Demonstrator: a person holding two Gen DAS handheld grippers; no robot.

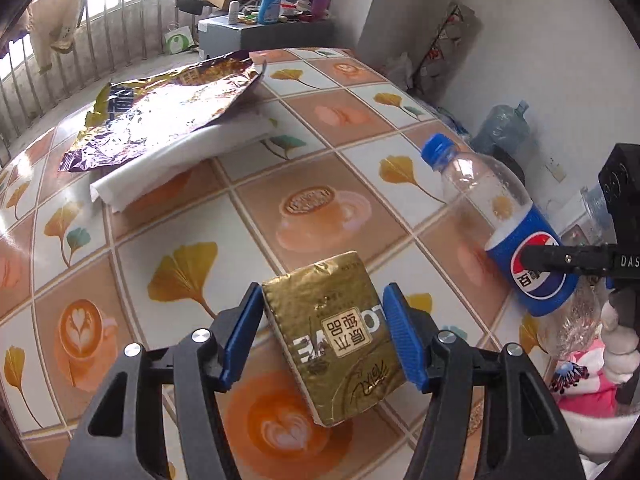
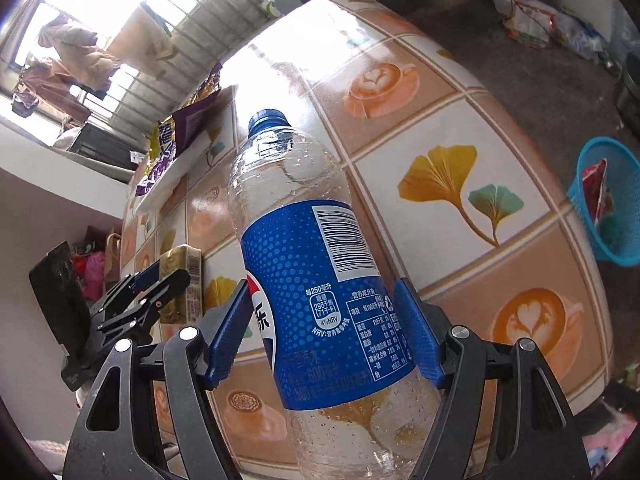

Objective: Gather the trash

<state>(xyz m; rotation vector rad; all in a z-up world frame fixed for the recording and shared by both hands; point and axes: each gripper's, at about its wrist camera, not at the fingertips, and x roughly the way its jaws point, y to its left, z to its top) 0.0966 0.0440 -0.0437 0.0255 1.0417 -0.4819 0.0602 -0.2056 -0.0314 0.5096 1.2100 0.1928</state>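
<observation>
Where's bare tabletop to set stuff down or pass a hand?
Free: the tiled stretch between the white sheet and the gold pack, and the table's blue basket side, past the bottle. Crowded: the window end, where the foil bag lies on the sheet, and the near edge, where both hand-held grippers work.

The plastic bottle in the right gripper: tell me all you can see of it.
The plastic bottle is clear, apparently empty, with droplets inside, a blue screw cap on and a blue label with barcode and printed text. It is tilted, cap pointing away, above the tiled table. The right gripper holds it, blue pads pressing the label on both sides.
</observation>
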